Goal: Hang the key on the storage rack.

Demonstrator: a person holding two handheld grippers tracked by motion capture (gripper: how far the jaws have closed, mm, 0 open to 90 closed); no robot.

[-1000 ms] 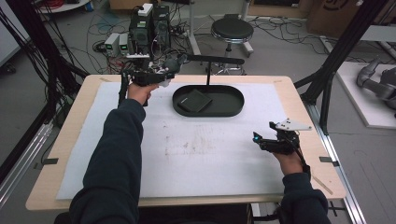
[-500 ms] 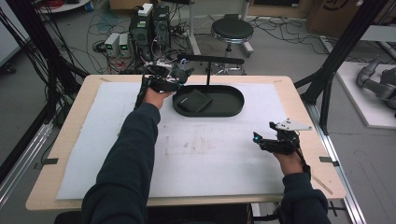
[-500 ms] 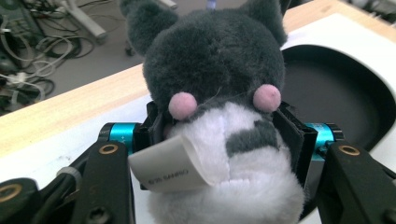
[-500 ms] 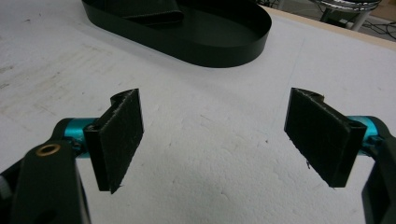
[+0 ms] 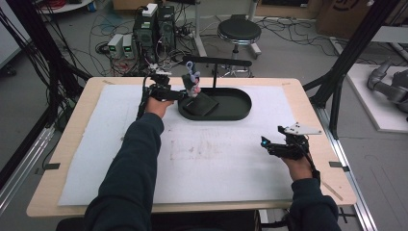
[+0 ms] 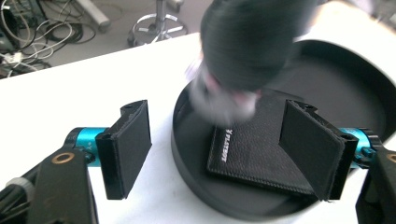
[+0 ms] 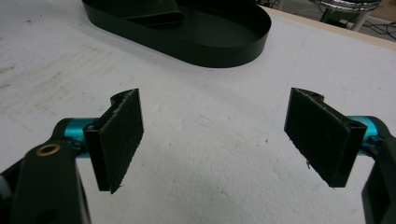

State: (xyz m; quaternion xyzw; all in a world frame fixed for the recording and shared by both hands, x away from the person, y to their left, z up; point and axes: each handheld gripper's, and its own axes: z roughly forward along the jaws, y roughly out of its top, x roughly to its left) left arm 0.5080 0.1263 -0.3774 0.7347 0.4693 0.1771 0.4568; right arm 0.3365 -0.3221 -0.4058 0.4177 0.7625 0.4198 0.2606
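Observation:
A black oval tray (image 5: 234, 109) stands at the back of the white mat, with a black leather wallet (image 5: 199, 104) lying flat in its left end. My left gripper (image 5: 184, 94) is at the tray's left rim, its jaws open. In the left gripper view the left gripper (image 6: 219, 144) straddles the rim, over the wallet (image 6: 261, 154). A small dark thing with a pale pink and white part (image 6: 247, 46) is blurred in the air just beyond the jaws, above the tray (image 6: 210, 205). My right gripper (image 5: 269, 144) hovers open over the mat at the right, holding nothing.
A black stand with a horizontal bar (image 5: 216, 61) rises behind the tray. In the right gripper view the tray (image 7: 224, 44) lies well ahead across stained white mat (image 7: 210, 116). Cables, power boxes and a stool sit on the floor beyond the table.
My left gripper has travelled right from left of the tray to its left rim, bringing the small dark thing along. That thing is now blurred above the tray. The right gripper has stayed put.

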